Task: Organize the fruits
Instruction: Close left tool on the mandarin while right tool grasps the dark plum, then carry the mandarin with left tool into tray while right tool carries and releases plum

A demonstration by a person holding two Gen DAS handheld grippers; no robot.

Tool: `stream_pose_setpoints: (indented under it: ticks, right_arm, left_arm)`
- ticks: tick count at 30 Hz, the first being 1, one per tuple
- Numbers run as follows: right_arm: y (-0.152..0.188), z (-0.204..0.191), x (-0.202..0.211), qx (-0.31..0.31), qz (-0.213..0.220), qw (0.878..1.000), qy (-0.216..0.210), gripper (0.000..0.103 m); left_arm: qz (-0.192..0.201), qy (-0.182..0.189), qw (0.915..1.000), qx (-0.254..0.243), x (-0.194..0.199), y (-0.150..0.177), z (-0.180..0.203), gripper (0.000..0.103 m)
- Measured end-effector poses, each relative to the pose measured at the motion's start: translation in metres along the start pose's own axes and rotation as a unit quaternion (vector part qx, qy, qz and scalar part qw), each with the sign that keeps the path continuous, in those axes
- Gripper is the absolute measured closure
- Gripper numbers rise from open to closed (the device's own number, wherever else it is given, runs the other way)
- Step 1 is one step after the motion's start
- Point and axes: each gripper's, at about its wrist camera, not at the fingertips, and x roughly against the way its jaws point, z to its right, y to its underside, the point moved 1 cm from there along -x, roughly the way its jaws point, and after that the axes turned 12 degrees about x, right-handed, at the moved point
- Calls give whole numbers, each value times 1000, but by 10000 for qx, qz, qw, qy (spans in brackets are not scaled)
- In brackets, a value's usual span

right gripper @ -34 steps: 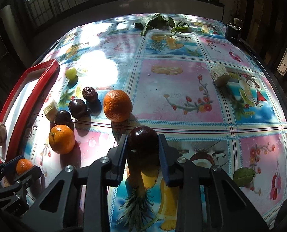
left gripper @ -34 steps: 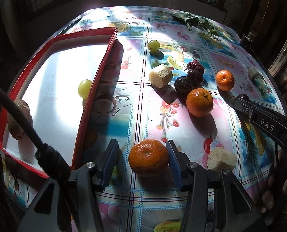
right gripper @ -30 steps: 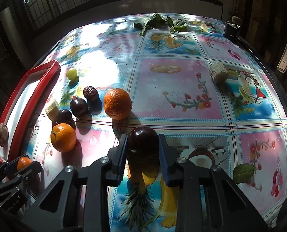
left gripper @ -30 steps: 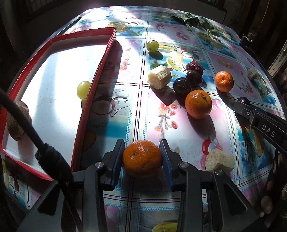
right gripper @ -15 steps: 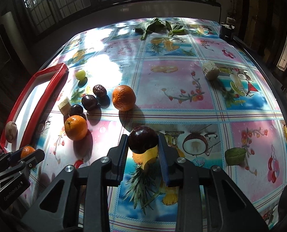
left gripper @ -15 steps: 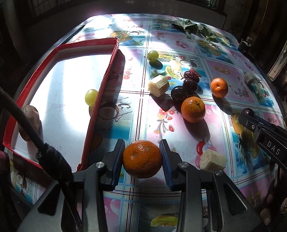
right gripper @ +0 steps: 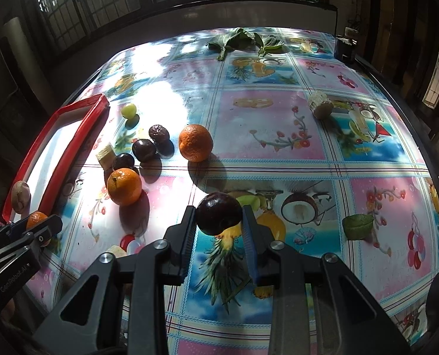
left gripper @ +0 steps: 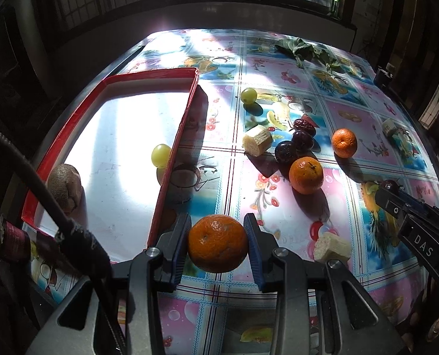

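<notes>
Clamped between the blue pads of the left tongs (left gripper: 218, 244), a mandarin (left gripper: 218, 242) is held above the desk (left gripper: 278, 213), just right of the near corner of the red-rimmed tray (left gripper: 172, 159). A dark plum (right gripper: 218, 213) is gripped in the same way by the right tongs (right gripper: 218, 222), raised over the pineapple print of the fruit-patterned cloth. Inside the tray, a green grape (left gripper: 160, 155) is seen against the right rim and a brown kiwi (left gripper: 64, 188) near the left rim. On the desk between the two tongs, two more mandarins (left gripper: 305, 174), two dark plums (left gripper: 286, 151), a wrinkled date (left gripper: 303, 124), a second grape (left gripper: 248, 95) and two pale cut pieces (left gripper: 257, 143) are scattered, the plums and date touching one another.
</notes>
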Motion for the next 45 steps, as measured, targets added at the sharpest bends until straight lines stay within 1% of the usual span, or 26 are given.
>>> stream_pose_setpoints:
  ticks: [6,11,14,16,17,19,20,21,24,27,29,34,38,41,45]
  right_arm:
    - [-5,-10,17,88,192,9997,-96,71]
    - [-13,-24,25,199,315,9990,-234,71]
    - [-18,-31,25,269,351,9985,-312,71]
    - [-28,-45,26,366,414,9973,-478,71]
    - [-28,-45,26,366,414,9973,-478,71]
    - [-35,-59,27,499,481,9960,-568,71]
    - [-44,-78,25,647,532,9938,-732,71]
    - [-44,-78,25,647,532,9938,-732,71]
    - [-56,-108,18,826,557,9893,-1066,71]
    - [-69,-144,8,1065,587,9825,-1412,71]
    - [-77,-170,-3,1229,528,9771,-1657,71]
    - [-88,-221,-36,1629,250,9678,-1902,70]
    - [-90,-242,-59,1810,6,9646,-1919,70]
    - [-86,-247,-75,1921,-214,9628,-1886,70]
    - [-83,-250,-82,1925,-328,9617,-1922,70]
  left_arm:
    - [242,-312,9992,-82,11,-3,0,67]
    - [336,-224,9992,-16,19,-8,-6,67]
    - [376,-65,9991,160,26,-16,-18,67]
    - [391,73,9988,299,31,-25,-29,67]
    - [439,41,9984,355,33,-30,-35,67]
    - [559,-56,9971,518,34,-43,-51,67]
    - [579,-83,9963,627,34,-50,-61,67]
    - [580,-126,9954,748,32,-57,-72,67]
    - [593,-308,9913,1131,24,-80,-108,67]
    - [455,-412,9878,1432,9,-97,-138,67]
    - [372,-473,9858,1568,-1,-104,-153,67]
    - [172,-605,9843,1650,-25,-112,-172,67]
    - [-14,-660,9845,1624,-42,-114,-178,67]
    - [-148,-689,9851,1570,-54,-112,-177,67]
    - [-352,-684,9846,1568,-68,-108,-177,67]
